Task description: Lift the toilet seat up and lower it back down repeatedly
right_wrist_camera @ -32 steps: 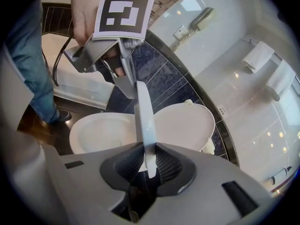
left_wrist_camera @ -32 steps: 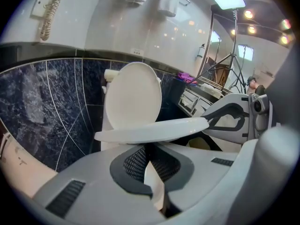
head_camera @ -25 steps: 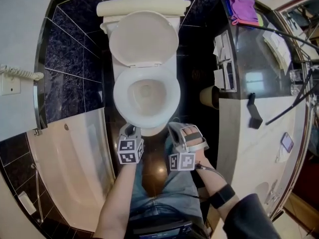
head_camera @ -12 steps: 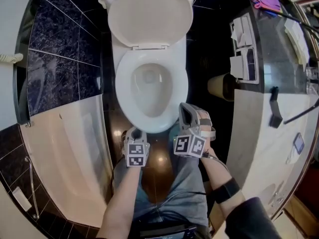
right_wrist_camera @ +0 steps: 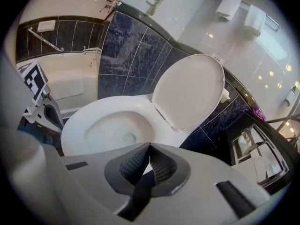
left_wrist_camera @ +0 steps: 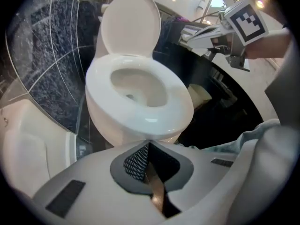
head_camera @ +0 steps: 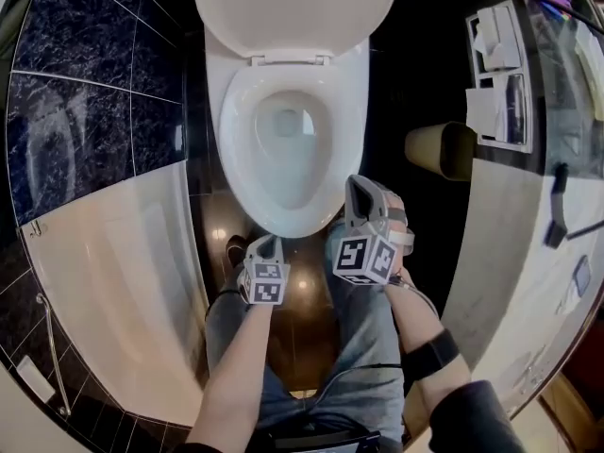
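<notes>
A white toilet fills the head view. Its lid (head_camera: 294,8) stands upright against the tank and the seat (head_camera: 236,149) lies flat on the bowl. My left gripper (head_camera: 265,246) is shut and empty, just off the front left of the seat rim (left_wrist_camera: 140,121), not touching it. My right gripper (head_camera: 362,192) is also shut and empty, beside the front right of the seat and slightly above it. The left gripper view shows the shut tips (left_wrist_camera: 147,144) below the bowl's front. The right gripper view shows its tips (right_wrist_camera: 150,145) together over the seat's near edge (right_wrist_camera: 84,121).
A white bathtub (head_camera: 123,281) runs along the left, with dark tiled wall (head_camera: 85,92) beyond it. A toilet paper roll (head_camera: 439,149) and a counter (head_camera: 528,225) stand on the right. The person's jeans-clad legs (head_camera: 368,366) are above the dark glossy floor (head_camera: 302,319).
Both grippers have dropped lower toward the front of the bowl, and the right one has rolled. The toilet looms larger in the head view. Both jaws stay shut.
</notes>
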Tool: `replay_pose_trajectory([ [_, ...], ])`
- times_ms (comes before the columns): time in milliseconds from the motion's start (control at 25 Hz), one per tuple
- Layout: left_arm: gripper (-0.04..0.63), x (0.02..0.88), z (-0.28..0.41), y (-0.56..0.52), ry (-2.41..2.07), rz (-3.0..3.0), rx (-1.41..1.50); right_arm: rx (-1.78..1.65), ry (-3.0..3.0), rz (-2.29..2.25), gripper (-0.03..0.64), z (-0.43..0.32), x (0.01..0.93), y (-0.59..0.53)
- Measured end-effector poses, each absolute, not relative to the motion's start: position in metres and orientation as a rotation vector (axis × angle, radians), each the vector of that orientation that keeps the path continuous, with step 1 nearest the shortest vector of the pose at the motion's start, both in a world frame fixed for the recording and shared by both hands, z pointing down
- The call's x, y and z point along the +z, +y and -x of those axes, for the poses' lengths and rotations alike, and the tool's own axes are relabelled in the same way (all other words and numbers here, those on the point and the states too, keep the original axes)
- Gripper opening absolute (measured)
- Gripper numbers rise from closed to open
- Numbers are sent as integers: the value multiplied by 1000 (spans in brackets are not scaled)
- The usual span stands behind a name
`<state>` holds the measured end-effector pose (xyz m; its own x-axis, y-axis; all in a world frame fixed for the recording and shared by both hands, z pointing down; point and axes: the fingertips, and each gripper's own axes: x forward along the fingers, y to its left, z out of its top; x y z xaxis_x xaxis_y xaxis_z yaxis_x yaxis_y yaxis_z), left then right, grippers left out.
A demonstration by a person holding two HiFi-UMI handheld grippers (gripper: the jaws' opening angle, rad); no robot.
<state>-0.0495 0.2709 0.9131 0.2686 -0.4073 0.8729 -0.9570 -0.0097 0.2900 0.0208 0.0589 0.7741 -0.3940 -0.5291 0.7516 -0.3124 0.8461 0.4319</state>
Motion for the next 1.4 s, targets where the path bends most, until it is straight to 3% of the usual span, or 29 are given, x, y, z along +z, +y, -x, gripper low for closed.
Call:
replay_pose_trajectory([
  [280, 0, 908, 66, 263, -1319, -1550, 718, -221, -1997, -609, 18, -25, 786, 65],
  [520, 0, 846, 85, 226, -1390, -1625, 704, -171, -2041, -654, 18, -13, 747, 57],
  [1080, 0, 495, 141, 128, -1659, -1920, 580, 100, -2254, -860, 18, -9, 496, 44],
  [1400, 0, 363, 169, 127, -1817, -2024, 531, 85, -2392, -911, 18, -14, 376, 37],
])
